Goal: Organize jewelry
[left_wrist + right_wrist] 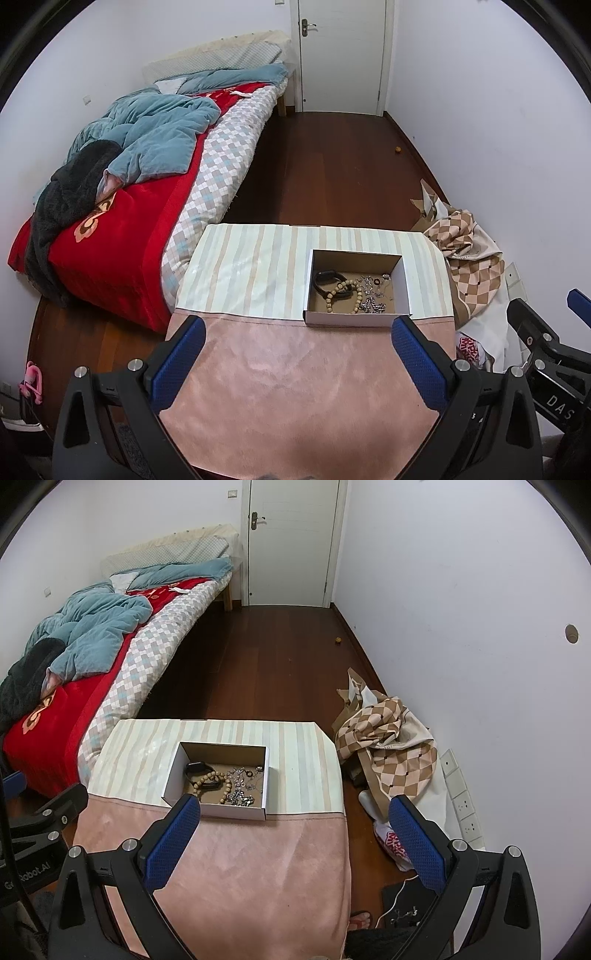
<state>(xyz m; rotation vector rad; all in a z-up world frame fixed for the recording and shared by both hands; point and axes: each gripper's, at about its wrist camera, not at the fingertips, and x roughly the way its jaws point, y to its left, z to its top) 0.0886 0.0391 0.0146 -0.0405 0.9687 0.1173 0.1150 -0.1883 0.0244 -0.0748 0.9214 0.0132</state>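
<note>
A white cardboard box [405, 284] stands on the striped cloth at the far side of the table; it also shows in the right wrist view [173, 771]. Inside it lie a black watch band [325, 277], a wooden bead bracelet [357, 295] and a tangle of silver chains [373, 295]. In the right wrist view the band [195, 767], beads [225, 788] and chains [242, 779] show too. My left gripper [297, 328] is open and empty above the pink cloth, short of the box. My right gripper [293, 808] is open and empty, right of the box.
The table is covered by a pink cloth [295, 387] and a striped cloth [251, 273]. A bed [122, 206] with blankets stands to the left. A heap of checked fabric [388, 746] lies on the floor at the right wall. A closed door [343, 55] is at the back.
</note>
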